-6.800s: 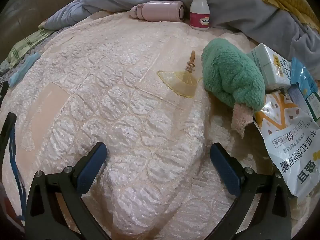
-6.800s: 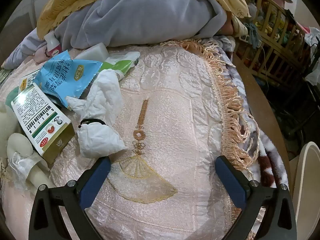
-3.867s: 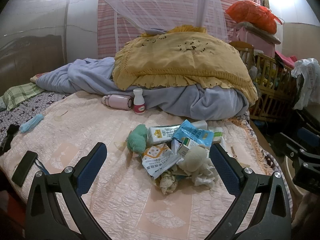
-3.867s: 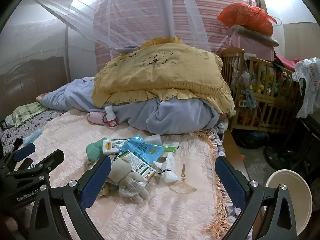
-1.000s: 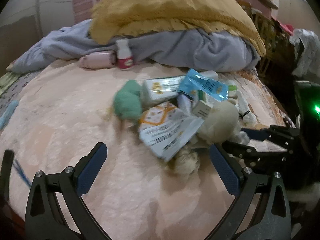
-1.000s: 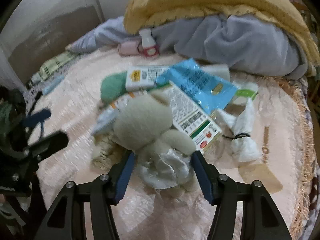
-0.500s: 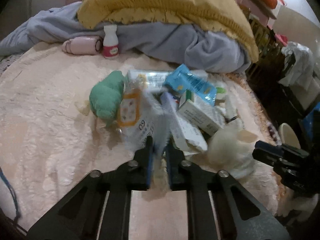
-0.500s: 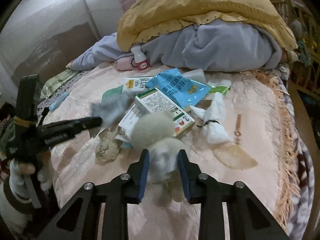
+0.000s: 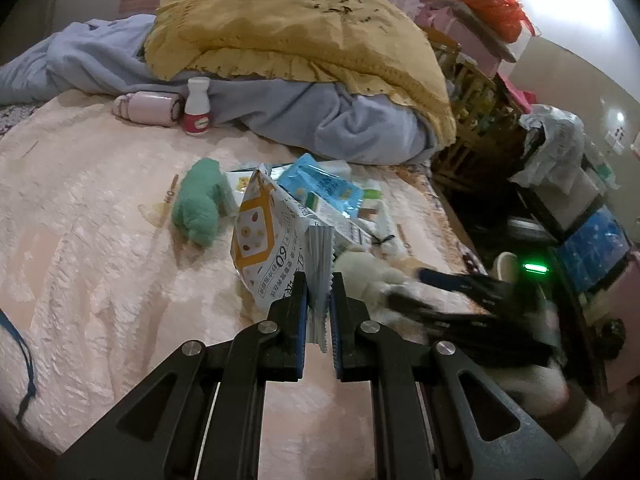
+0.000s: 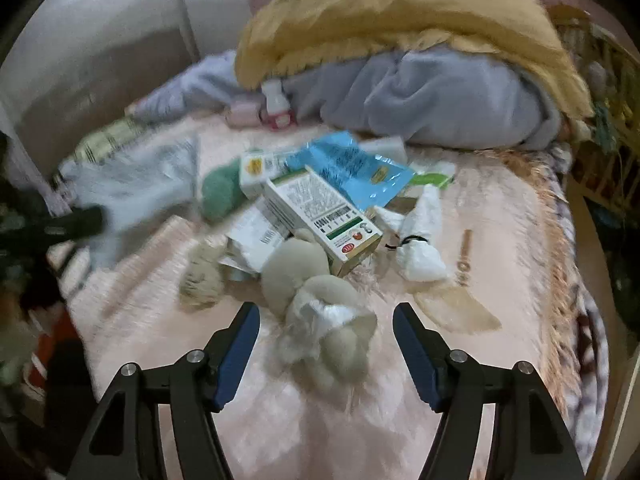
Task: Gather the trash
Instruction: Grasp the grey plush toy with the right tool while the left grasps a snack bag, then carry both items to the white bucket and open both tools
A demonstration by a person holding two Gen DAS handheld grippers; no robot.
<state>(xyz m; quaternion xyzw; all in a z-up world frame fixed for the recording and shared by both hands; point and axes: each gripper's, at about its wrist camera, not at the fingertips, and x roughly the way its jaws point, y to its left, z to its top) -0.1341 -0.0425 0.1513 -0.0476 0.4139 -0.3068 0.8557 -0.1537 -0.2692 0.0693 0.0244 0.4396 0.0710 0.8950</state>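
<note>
My left gripper (image 9: 319, 292) is shut on the crimped edge of a white-and-orange snack bag (image 9: 268, 236), which it holds up off the bed. In the right wrist view that gripper (image 10: 80, 216) and the bag (image 10: 140, 184) are a blur at the left. My right gripper (image 10: 326, 308) has its jaws opening; a beige plush toy with crinkled plastic (image 10: 292, 268) lies on the bedspread between the fingers, and the pads do not touch it. Behind it lie a green-and-white box (image 10: 320, 216), a blue packet (image 10: 352, 168), a tied white tissue (image 10: 420, 236) and a crumpled wad (image 10: 200, 276).
A green plush (image 9: 198, 208) lies left of the pile. A white bottle (image 9: 197, 106) and a pink roll (image 9: 146, 109) stand before the grey blanket (image 9: 352, 124) and yellow cover (image 9: 296, 28). The fringed bed edge (image 10: 560, 264) and wooden crib (image 9: 476, 120) are at the right.
The left gripper has risen with the snack bag, pulling it clear of the pile. The right jaws have spread, and the beige plush that they held now lies on the bedspread.
</note>
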